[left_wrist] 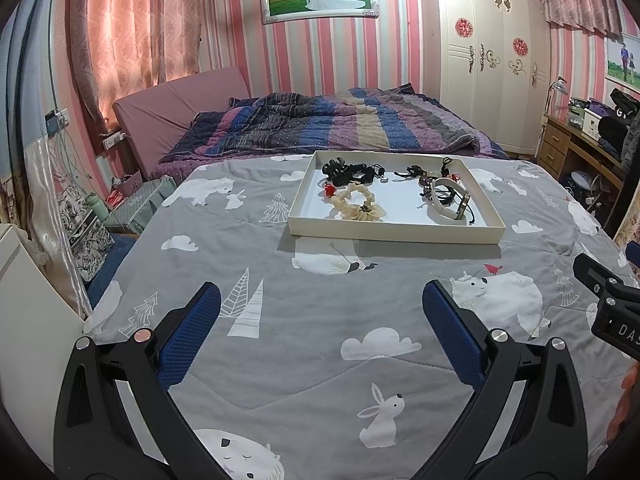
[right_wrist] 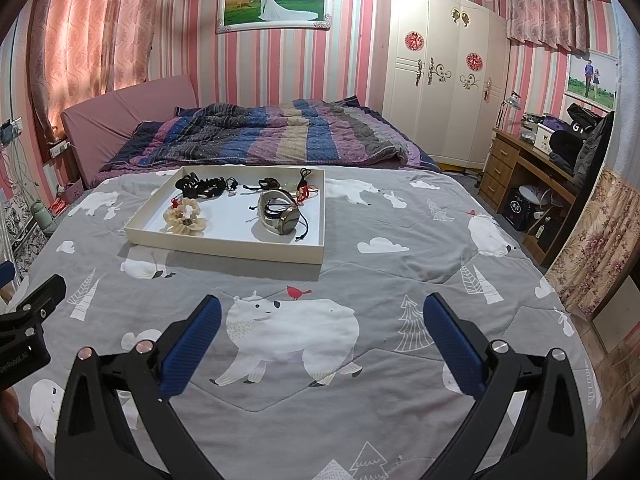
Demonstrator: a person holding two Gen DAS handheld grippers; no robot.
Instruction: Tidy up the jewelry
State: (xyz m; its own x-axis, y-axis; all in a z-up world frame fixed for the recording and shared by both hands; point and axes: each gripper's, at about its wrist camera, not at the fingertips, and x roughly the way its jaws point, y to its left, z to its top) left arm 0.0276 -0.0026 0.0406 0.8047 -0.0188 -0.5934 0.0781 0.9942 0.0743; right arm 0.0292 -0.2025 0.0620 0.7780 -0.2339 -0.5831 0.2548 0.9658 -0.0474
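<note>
Over quilt (left_wrist: 304, 360), both tongs (left_wrist: 320, 308) (right_wrist: 322, 316) agape.

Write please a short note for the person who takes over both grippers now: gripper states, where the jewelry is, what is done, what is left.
Left gripper: open, empty, above the grey animal-print quilt.
Right gripper: open, empty, above the same quilt.
Shallow cream cardboard tray holds everything: cream fabric scrunchie, black hair ties, white-strap wristwatch, red charm.
Done: nothing visible.
Left: sort all pieces.
</note>
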